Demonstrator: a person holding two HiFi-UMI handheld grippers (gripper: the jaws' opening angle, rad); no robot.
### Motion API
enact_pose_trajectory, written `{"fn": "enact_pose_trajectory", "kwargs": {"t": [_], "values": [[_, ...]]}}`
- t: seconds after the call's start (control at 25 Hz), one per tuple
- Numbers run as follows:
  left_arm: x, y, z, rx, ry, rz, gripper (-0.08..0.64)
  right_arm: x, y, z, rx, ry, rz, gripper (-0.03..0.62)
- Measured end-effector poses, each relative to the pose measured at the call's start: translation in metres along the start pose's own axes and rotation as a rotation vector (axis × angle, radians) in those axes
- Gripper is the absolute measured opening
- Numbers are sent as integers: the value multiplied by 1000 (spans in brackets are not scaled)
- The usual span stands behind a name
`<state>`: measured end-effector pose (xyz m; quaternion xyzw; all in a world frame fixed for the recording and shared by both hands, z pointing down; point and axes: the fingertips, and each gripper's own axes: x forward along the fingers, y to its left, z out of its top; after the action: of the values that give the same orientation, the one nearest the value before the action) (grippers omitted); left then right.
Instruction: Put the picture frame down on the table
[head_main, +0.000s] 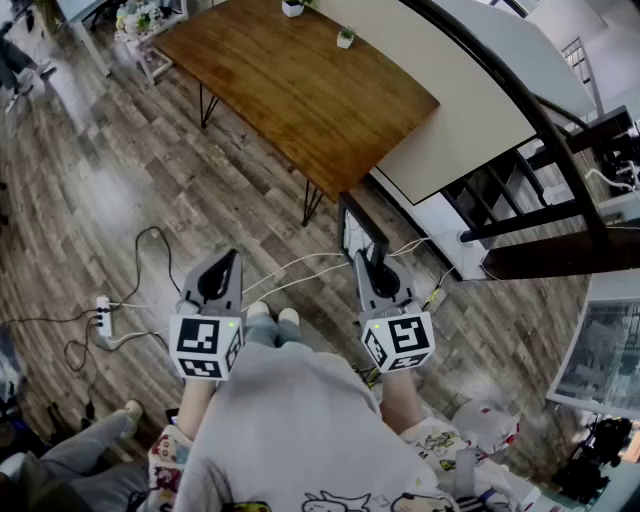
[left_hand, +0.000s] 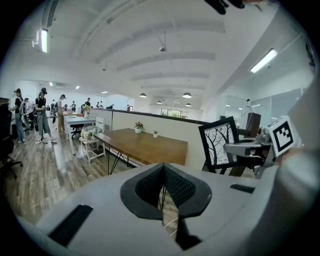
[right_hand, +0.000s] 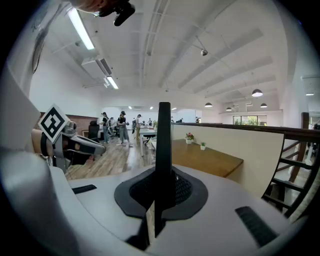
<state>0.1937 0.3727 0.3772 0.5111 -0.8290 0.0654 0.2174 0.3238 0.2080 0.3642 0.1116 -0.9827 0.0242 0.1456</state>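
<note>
two grippers sit close in front of the person. the left gripper (left_hand: 162, 192) has its jaws pressed together with nothing between them. the right gripper (right_hand: 159, 200) has its jaws clamped on the lower edge of the picture frame (head_main: 356, 232), which stands upright over the wood floor (head_main: 150, 180), near the worktop (head_main: 300, 100) but not yet above it. farther off, two small potted plants (head_main: 345, 38) stand at the worktop's far end. the carry looks to be the step in hand. the next move calls for stepping forward, reaching over the bare wood, lowering the frame, and only then letting go.
</note>
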Motion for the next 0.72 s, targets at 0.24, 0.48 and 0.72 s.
{"fn": "enact_pose_trajectory", "kwargs": {"t": [0.24, 0.48, 0.72], "values": [[-11, -3, -8, -1, -8, 40, 3, -15, -4, -4, 53, -20, 2, 11], [-15, 2, -7, 3, -7, 61, 3, -13, 1, -10, 69, -14, 22, 11], [-1, 12, -6, 2, 0, 63, 3, 1, -3, -13, 89, -12, 18, 11]]}}
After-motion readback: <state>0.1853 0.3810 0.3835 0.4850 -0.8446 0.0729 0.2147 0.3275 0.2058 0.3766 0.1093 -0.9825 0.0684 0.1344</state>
